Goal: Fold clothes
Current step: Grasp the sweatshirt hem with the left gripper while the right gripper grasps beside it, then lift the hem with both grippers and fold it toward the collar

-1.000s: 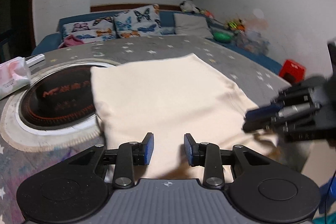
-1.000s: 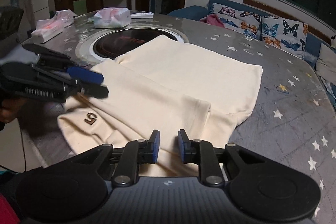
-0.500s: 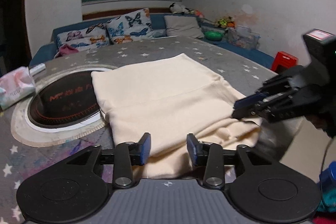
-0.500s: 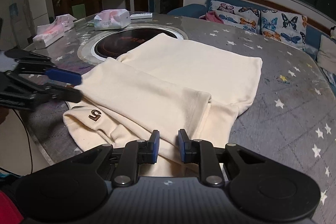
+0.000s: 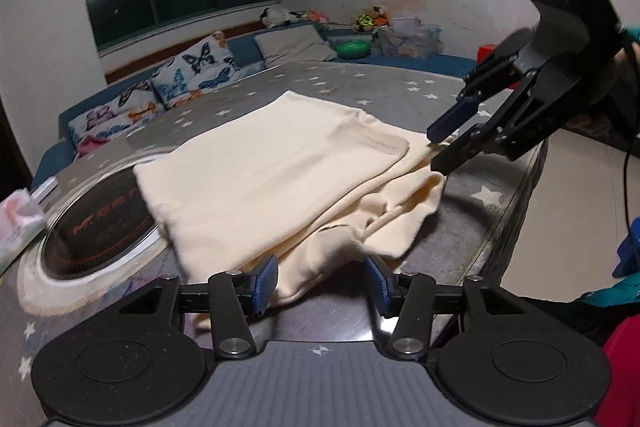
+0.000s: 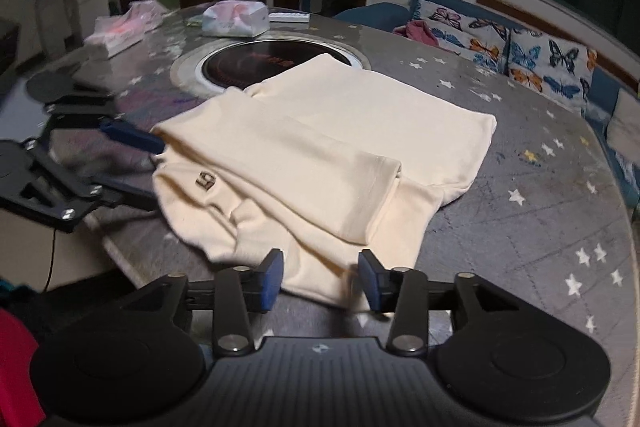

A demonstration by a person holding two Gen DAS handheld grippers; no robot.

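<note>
A cream garment (image 5: 280,167) lies folded on the round grey starred table (image 5: 400,95), its near layers rumpled at the table's edge. My left gripper (image 5: 322,283) is open, and the garment's near corner lies just ahead of its fingers. In the left wrist view my right gripper (image 5: 450,143) hovers open at the garment's right corner. The right wrist view shows the garment (image 6: 340,147) with a small dark logo (image 6: 206,181). My right gripper (image 6: 320,281) is open over the near hem. My left gripper (image 6: 140,167) stands open at the garment's left edge.
A round black hob (image 6: 260,67) is set into the table behind the garment. Tissue packs (image 6: 234,17) and a remote (image 6: 289,17) lie at the far side. A blue sofa with butterfly cushions (image 6: 540,59) runs behind. The table edge (image 5: 520,187) drops off near my grippers.
Both grippers' fingers stand wider apart than before, the right one much more so. Both have drawn back toward the table's edge, and the garment's near layers now lie rumpled.
</note>
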